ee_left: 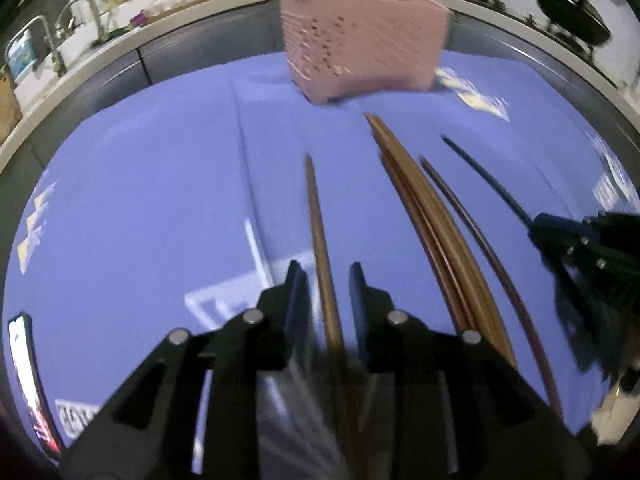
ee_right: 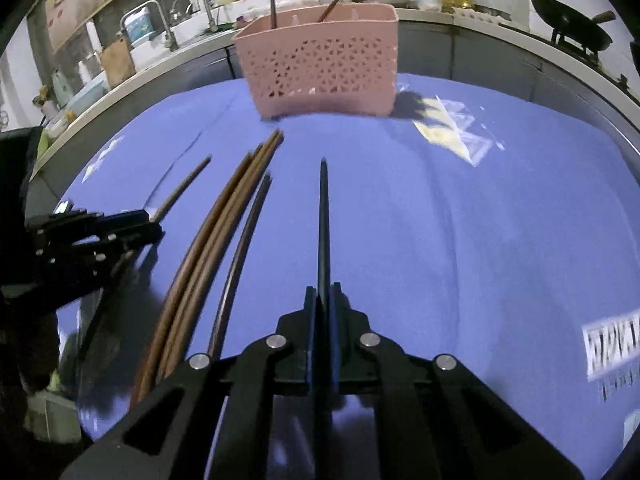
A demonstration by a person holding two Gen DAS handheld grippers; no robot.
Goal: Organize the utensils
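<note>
On the blue cloth (ee_left: 140, 180), a single brown chopstick (ee_left: 318, 232) runs between the fingers of my left gripper (ee_left: 326, 276). The jaws stand apart and a gap shows on each side of the stick. My right gripper (ee_right: 322, 292) is shut on a dark chopstick (ee_right: 323, 216) that points toward the pink perforated basket (ee_right: 320, 64). A bundle of brown chopsticks (ee_right: 224, 232) and one thin dark-brown chopstick (ee_right: 244, 240) lie between the two grippers. The basket (ee_left: 360, 40) holds a couple of upright utensils at the cloth's far edge.
Clear plastic wrappers (ee_right: 452, 128) lie right of the basket. A phone (ee_left: 28, 380) sits at the cloth's left edge. Behind the table runs a kitchen counter with a sink faucet (ee_right: 160, 24) and black woks (ee_left: 572, 12).
</note>
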